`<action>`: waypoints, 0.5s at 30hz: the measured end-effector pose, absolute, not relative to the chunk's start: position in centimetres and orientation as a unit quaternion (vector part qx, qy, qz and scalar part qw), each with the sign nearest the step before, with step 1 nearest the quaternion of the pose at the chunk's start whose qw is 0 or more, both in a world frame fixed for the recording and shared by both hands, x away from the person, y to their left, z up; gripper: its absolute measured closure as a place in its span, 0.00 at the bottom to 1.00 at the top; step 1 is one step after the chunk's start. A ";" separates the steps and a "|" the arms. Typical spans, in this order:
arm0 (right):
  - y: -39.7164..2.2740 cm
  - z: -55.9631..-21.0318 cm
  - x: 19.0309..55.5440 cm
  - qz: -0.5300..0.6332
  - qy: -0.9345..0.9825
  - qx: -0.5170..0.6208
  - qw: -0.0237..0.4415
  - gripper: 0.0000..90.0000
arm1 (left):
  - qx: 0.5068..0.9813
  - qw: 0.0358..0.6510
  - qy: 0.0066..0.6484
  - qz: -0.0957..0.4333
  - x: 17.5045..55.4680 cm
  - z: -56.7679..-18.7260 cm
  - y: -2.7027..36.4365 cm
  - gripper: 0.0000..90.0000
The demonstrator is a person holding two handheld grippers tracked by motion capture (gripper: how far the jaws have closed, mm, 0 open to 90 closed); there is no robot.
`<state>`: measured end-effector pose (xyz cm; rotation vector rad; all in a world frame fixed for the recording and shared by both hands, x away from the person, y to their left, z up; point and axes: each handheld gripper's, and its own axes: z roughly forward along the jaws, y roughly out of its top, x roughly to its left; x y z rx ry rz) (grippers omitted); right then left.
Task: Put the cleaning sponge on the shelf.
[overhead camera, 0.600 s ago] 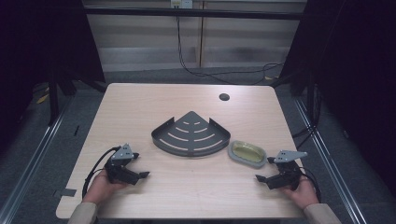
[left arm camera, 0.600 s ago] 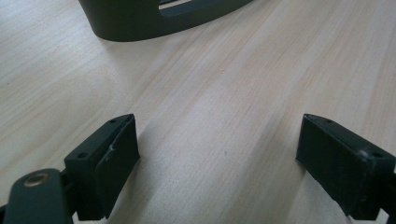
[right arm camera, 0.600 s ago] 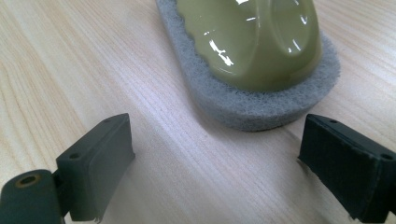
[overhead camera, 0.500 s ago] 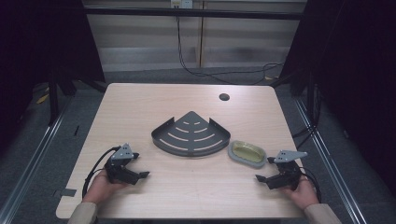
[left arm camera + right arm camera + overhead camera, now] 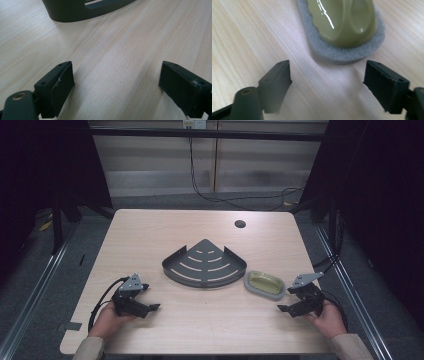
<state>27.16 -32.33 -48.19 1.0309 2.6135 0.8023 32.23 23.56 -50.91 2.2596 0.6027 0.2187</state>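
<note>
Right tongs (image 5: 327,82) gaping, empty, aimed at glossy olive-green oval dish on grey felt-like pad (image 5: 265,284), lying on pale wooden counter (image 5: 150,235) just right of dark grey fan-shaped slotted tray (image 5: 204,265). Left tongs (image 5: 116,87) likewise wide, empty. Risk: slick glaze slipping from pads, or dish sliding off its pad if nudged.

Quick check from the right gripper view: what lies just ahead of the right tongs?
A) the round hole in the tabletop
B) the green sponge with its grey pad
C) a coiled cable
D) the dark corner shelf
B: the green sponge lies on the table just beyond the open right tongs, untouched.
</note>
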 end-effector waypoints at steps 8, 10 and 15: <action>-32.2 -44.3 29.8 0.216 0.909 0.344 0.091 0.32 | 0.888 0.384 0.237 0.088 32.2 -50.9 23.5 0.13; -32.0 -43.6 30.4 0.207 0.914 0.337 0.092 0.32 | 0.888 0.384 0.237 0.089 32.2 -50.9 23.5 0.13; -31.3 -42.1 31.6 0.192 0.919 0.332 0.087 0.35 | 0.888 0.384 0.237 0.088 32.2 -50.9 23.5 0.13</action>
